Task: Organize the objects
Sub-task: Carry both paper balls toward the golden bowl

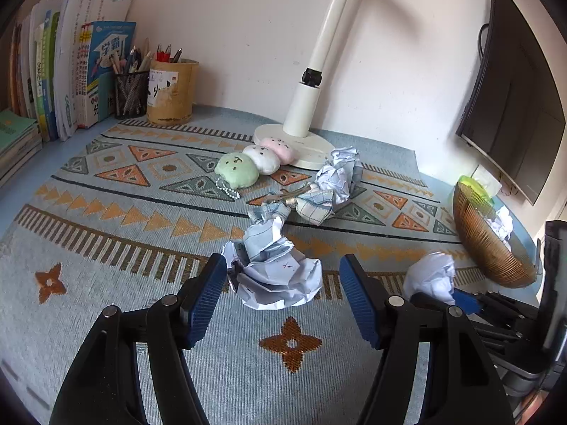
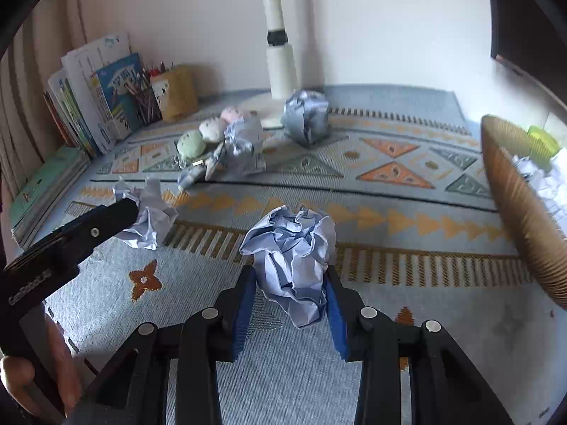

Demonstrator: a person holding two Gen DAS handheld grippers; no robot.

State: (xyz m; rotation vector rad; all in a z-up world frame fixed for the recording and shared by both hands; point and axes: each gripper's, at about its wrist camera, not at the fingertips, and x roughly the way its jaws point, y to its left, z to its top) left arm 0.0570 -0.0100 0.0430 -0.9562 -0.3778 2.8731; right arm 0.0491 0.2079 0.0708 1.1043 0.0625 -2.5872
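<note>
My left gripper point(image 1: 283, 283) is open, its blue pads on either side of a crumpled paper ball point(image 1: 274, 272) on the patterned mat. My right gripper point(image 2: 290, 290) is shut on another crumpled paper ball point(image 2: 292, 255), which also shows in the left wrist view point(image 1: 430, 276). A brown woven basket point(image 2: 514, 205) at the right holds crumpled paper and a green object point(image 2: 542, 140). More paper balls lie near the lamp base point(image 2: 306, 117) point(image 2: 244, 145). A checked cloth bow with keys point(image 1: 301, 202) and three plush balls point(image 1: 255, 161) lie mid-mat.
A white lamp point(image 1: 308, 106) stands at the back. Books point(image 1: 63, 71) and two pen holders point(image 1: 170, 92) line the back left. A dark monitor point(image 1: 514, 106) hangs on the right. The left gripper's body point(image 2: 71, 241) shows in the right wrist view.
</note>
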